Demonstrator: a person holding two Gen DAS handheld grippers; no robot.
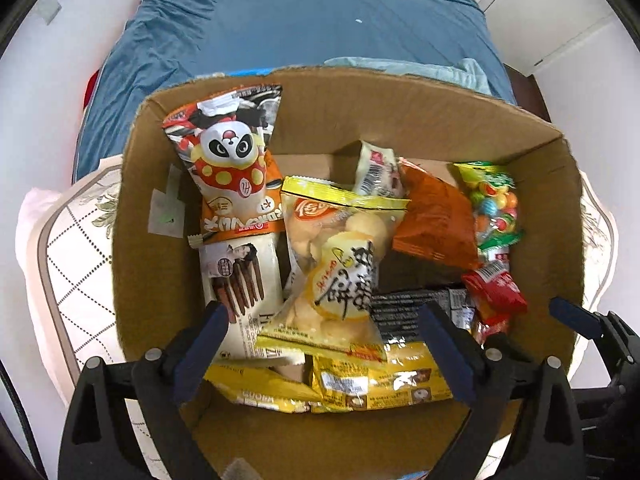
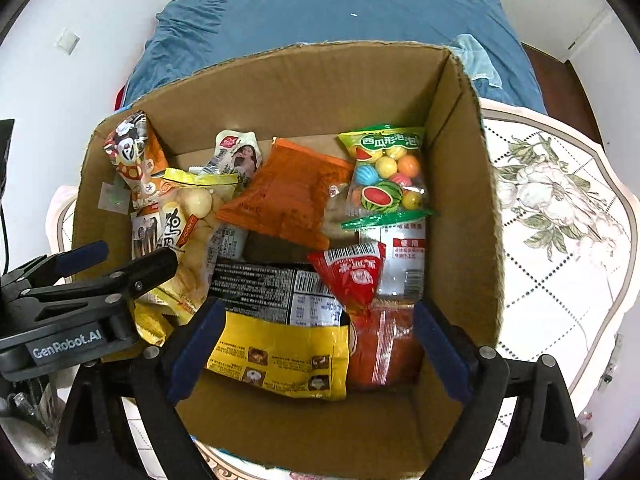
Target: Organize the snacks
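An open cardboard box (image 1: 420, 120) (image 2: 320, 80) holds several snack bags. In the left wrist view I see a panda bag (image 1: 232, 160), a yellow rice-cracker bag (image 1: 340, 264), an orange bag (image 1: 434, 220), a gumball bag (image 1: 494, 204) and a red packet (image 1: 496, 292). In the right wrist view the gumball bag (image 2: 386, 176), orange bag (image 2: 292, 200), red packet (image 2: 356, 280) and a yellow bag (image 2: 280, 356) show. My left gripper (image 1: 324, 340) is open and empty over the box's near left part. My right gripper (image 2: 316, 340) is open and empty over the near right part.
The box stands on a table with a white floral cloth (image 2: 560, 220) (image 1: 68, 264). A bed with a blue cover (image 1: 300, 24) (image 2: 328, 12) lies beyond it. The left gripper's body (image 2: 80, 292) shows at the left of the right wrist view.
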